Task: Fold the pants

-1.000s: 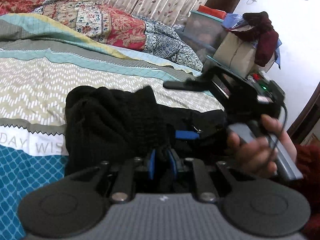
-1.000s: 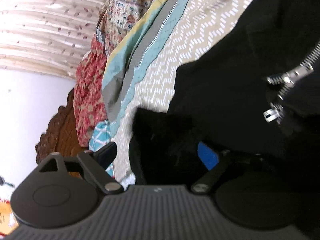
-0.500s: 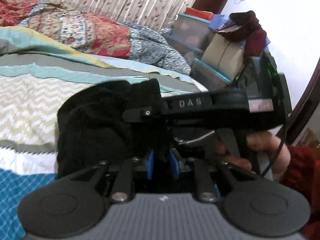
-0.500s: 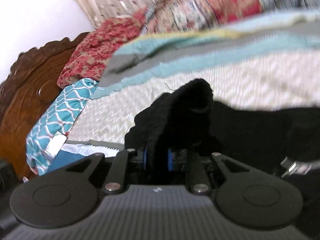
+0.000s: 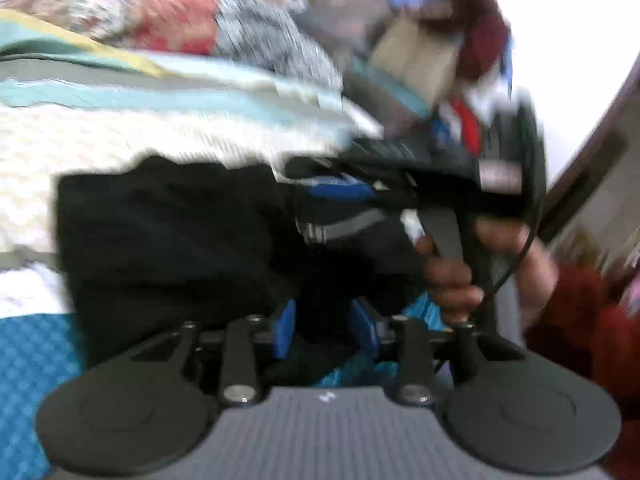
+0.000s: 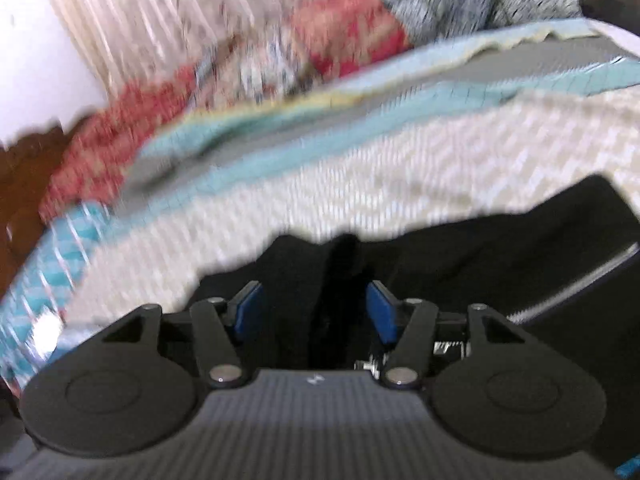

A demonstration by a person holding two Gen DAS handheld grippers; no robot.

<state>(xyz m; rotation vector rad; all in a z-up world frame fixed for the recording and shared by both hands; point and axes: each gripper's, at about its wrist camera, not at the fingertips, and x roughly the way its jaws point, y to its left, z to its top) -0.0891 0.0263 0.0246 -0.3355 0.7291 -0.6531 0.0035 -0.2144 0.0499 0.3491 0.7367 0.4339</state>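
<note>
The black pants [image 5: 172, 236] lie bunched on the patterned bedspread [image 5: 80, 140], and they show in the right wrist view [image 6: 500, 248] too. My left gripper [image 5: 326, 330] has its blue pads apart, with black cloth lying loose between them. My right gripper [image 6: 316, 312] is open too, a fold of the pants standing between its spread pads. The right gripper also shows in the left wrist view [image 5: 332, 194], held by a hand just right of the pants. A metal zipper [image 6: 560, 296] shows at the right. Both views are blurred by motion.
Folded quilts [image 5: 168, 16] lie at the far side of the bed. Boxes with a dark red cloth [image 5: 476, 40] stand at the right beyond the bed. A wooden headboard [image 6: 24, 184] is at the left of the right wrist view.
Both grippers were shut on the pants half a second ago and have now opened. The pants have dropped lower onto the bed. The right gripper has swung round from its earlier sideways tilt.
</note>
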